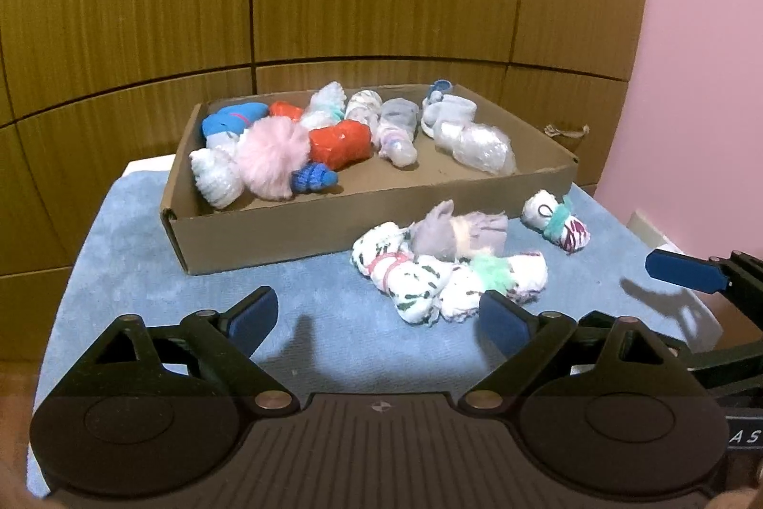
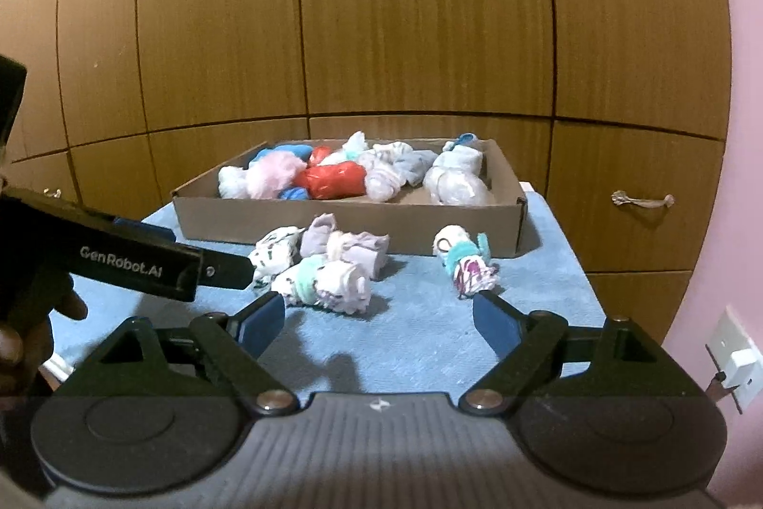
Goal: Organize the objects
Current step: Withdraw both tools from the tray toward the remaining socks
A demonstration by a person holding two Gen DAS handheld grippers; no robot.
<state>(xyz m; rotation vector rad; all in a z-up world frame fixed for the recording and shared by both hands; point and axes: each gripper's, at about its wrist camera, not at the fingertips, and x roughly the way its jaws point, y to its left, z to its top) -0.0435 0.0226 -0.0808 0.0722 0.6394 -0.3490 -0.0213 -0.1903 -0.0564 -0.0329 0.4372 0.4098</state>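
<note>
Rolled sock bundles (image 1: 448,265): three clustered, a fourth bundle (image 2: 465,261) set apart, all lying on the blue cloth (image 1: 143,270) before the cardboard box (image 1: 334,218). More bundles are held inside the box. Left gripper (image 1: 379,316) and right gripper (image 2: 379,318): jaws spread, nothing gripped, both held above the cloth.
</note>
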